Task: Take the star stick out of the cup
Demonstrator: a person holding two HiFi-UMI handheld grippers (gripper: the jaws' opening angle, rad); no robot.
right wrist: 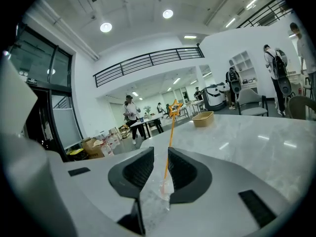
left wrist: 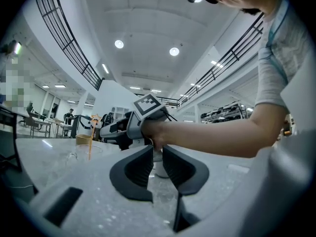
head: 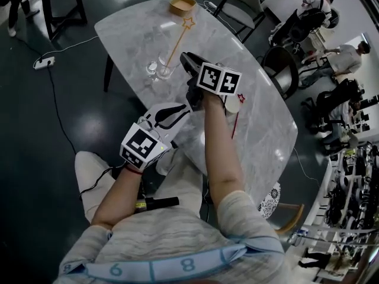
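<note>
An orange star stick (head: 176, 44) leans in a clear glass cup (head: 164, 71) near the middle of the marble table (head: 130, 34). Its star points toward the far edge. My right gripper (head: 186, 58) hovers just right of the cup, jaws slightly open and empty. In the right gripper view the star stick (right wrist: 171, 127) shows through the narrow gap of my right gripper (right wrist: 160, 164), beyond the fingertips. My left gripper (head: 177, 112) is nearer me, over the table's near edge. The left gripper (left wrist: 157, 159) is slightly open with nothing between its jaws.
A wooden bowl (head: 182, 3) sits at the table's far end. A second small glass (head: 151, 68) stands left of the cup. A white cup (head: 232, 104) with a red star stick (head: 238, 108) is beside my right hand. Chairs and people are to the right.
</note>
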